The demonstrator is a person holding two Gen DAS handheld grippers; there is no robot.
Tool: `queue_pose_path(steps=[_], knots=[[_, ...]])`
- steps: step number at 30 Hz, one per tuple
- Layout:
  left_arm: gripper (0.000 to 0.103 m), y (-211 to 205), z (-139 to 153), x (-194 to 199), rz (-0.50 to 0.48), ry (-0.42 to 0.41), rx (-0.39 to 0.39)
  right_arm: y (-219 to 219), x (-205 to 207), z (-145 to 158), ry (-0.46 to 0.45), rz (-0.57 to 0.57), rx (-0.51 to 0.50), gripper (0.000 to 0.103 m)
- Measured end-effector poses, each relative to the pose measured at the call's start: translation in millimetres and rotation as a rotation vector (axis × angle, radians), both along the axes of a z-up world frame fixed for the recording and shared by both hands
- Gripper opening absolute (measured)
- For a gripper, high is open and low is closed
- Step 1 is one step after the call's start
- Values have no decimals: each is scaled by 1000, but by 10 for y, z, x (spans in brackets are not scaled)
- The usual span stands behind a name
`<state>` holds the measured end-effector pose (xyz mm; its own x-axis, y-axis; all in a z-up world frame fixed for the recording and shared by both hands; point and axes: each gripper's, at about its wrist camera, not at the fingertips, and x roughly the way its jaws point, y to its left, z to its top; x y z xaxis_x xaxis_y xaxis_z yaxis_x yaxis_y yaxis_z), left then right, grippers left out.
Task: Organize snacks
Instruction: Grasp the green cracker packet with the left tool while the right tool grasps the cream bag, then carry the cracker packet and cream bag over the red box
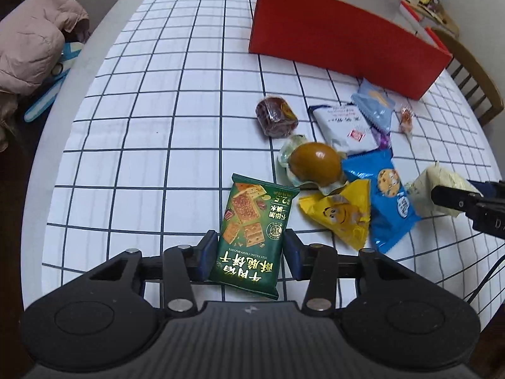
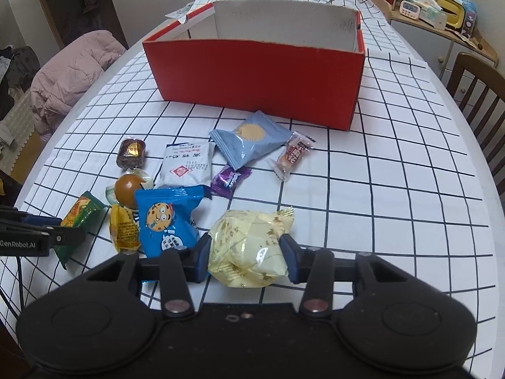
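Note:
My left gripper (image 1: 250,254) is shut on a green biscuit packet (image 1: 252,233), its blue pads on both long edges; the packet also shows in the right wrist view (image 2: 80,218). My right gripper (image 2: 247,257) is shut on a pale yellow pastry packet (image 2: 249,248), seen from the left as well (image 1: 442,192). An open red cardboard box (image 2: 258,75) stands behind the snacks, its inside hidden. Loose snacks lie before it: a blue cookie packet (image 2: 165,218), a yellow packet (image 1: 341,211), a wrapped brown egg (image 1: 315,161), a white packet (image 2: 186,165), a light blue packet (image 2: 249,139).
A white tablecloth with a dark grid (image 2: 378,189) covers the table. A dark brown cake (image 2: 132,153), a purple candy (image 2: 230,180) and a clear-wrapped candy (image 2: 292,154) lie among the snacks. A pink jacket (image 2: 72,72) lies at left, a wooden chair (image 2: 476,94) at right.

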<state>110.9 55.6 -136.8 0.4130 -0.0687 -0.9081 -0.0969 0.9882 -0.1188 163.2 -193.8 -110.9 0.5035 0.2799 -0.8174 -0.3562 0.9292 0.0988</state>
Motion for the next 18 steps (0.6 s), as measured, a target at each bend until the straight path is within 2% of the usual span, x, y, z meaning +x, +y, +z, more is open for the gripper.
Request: queue_pose_path(steps=[7, 18], knots=[[44, 13, 161, -64, 26, -18, -35, -37, -94, 197, -34, -1, 27, 44], [44, -76, 656, 76, 34, -87, -47, -68, -33, 703, -121, 15, 53, 44]])
